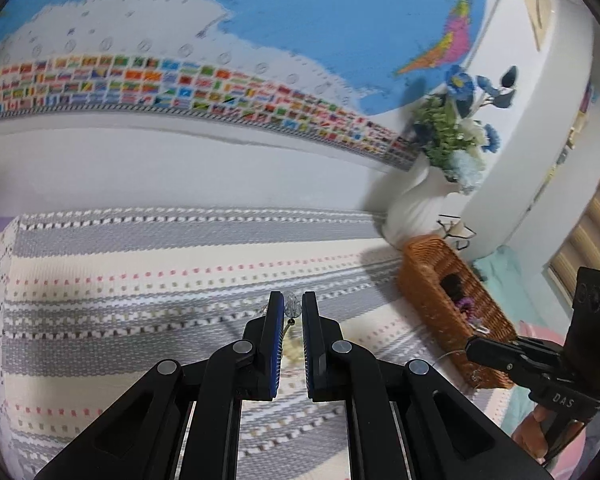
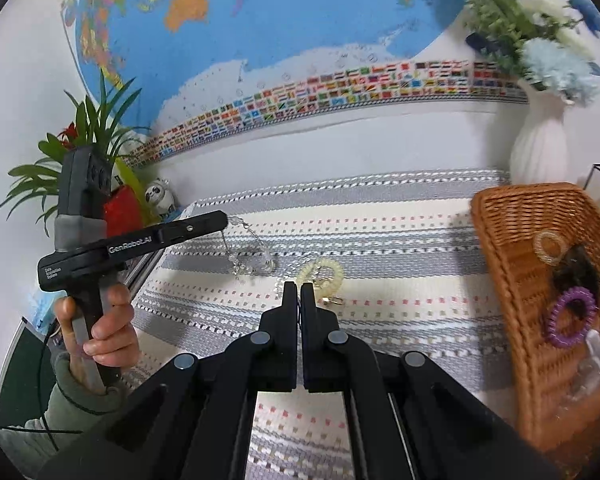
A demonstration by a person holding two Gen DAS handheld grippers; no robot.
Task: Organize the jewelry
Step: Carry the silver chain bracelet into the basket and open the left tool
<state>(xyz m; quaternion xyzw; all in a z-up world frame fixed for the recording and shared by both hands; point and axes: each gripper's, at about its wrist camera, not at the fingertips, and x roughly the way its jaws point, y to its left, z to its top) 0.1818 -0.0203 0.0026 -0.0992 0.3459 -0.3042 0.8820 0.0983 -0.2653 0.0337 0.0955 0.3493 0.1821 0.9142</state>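
The left hand-held gripper (image 1: pixel 291 305) is closed on a clear bead bracelet (image 2: pixel 249 255), its chain dangling at 9 o'clock in the right view. The right hand-held gripper (image 2: pixel 299 293) is pressed shut; whether it pinches anything is unclear (a thin strand blurs nearby). The wicker basket (image 2: pixel 512 248), at 3 o'clock, is cut off.

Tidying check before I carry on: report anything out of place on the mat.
The yellow coil bracelet lies loose on the striped mat, outside the wicker basket that holds the other coils. A clear beaded chain dangles from the shut left claw, not yet put away.
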